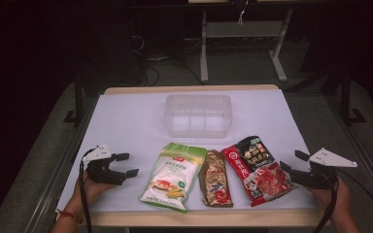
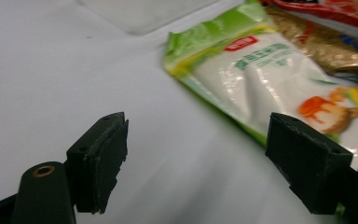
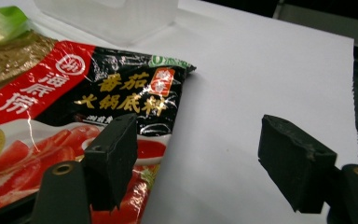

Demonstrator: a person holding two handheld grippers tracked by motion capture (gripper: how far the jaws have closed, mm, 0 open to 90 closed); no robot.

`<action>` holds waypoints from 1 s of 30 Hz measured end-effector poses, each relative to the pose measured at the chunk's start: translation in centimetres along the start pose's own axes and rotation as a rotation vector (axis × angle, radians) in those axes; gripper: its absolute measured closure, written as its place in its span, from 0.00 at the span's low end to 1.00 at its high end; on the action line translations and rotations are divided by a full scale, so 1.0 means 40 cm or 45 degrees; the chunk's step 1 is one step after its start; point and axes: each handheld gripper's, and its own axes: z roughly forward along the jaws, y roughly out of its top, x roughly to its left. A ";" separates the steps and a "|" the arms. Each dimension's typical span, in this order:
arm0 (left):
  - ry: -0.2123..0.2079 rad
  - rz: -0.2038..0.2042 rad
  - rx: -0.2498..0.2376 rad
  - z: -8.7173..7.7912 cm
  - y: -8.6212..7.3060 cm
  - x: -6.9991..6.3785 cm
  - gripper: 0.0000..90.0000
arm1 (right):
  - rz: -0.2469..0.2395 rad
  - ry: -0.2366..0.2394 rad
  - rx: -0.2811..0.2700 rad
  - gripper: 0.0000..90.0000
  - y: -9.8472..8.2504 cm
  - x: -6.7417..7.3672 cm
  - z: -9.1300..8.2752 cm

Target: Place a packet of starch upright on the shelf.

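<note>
- Packets lie in a row across the white-covered bench (image 1: 126, 126), between the two grippers; the long axis of each runs roughly from the person's edge toward the far side, the outer two slightly fanned.
- Left gripper (image 1: 126, 165) sits just beside the green-and-white plastic pouch with the corn picture (image 1: 174, 175). In the left gripper view that pouch (image 2: 270, 79) lies ahead and toward the right-hand jaw, which stands at its near long edge; whether it touches I cannot tell.
- Right gripper (image 1: 294, 162) is at the outer edge of the red-and-black glossy sauce packet (image 1: 257, 167). In the right gripper view the packet (image 3: 74, 107) lies ahead and to the left, with one jaw over its printed face and the other over bare bench.
- Middle packet, a brown-gold crinkled foil pouch (image 1: 216, 179), is well apart from both sets of jaws.
- Clear plastic rectangular tub (image 1: 198, 114) stands beyond the row, farther from both grippers than any packet.
- Both sets of jaws stand wide apart and grip nothing.
- Judging by nearness, each hand would take its own outer packet, across the short width.
</note>
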 end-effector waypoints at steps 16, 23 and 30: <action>-0.238 -0.118 0.122 0.083 0.018 -0.025 0.21 | -0.027 -0.002 0.057 0.32 0.001 0.015 0.012; -0.296 -0.140 0.206 0.143 0.054 -0.035 0.20 | -0.038 0.012 0.064 0.32 0.002 0.019 0.022; -0.310 -0.176 0.219 0.170 0.062 -0.014 0.17 | -0.047 0.023 0.076 0.32 0.005 0.025 0.034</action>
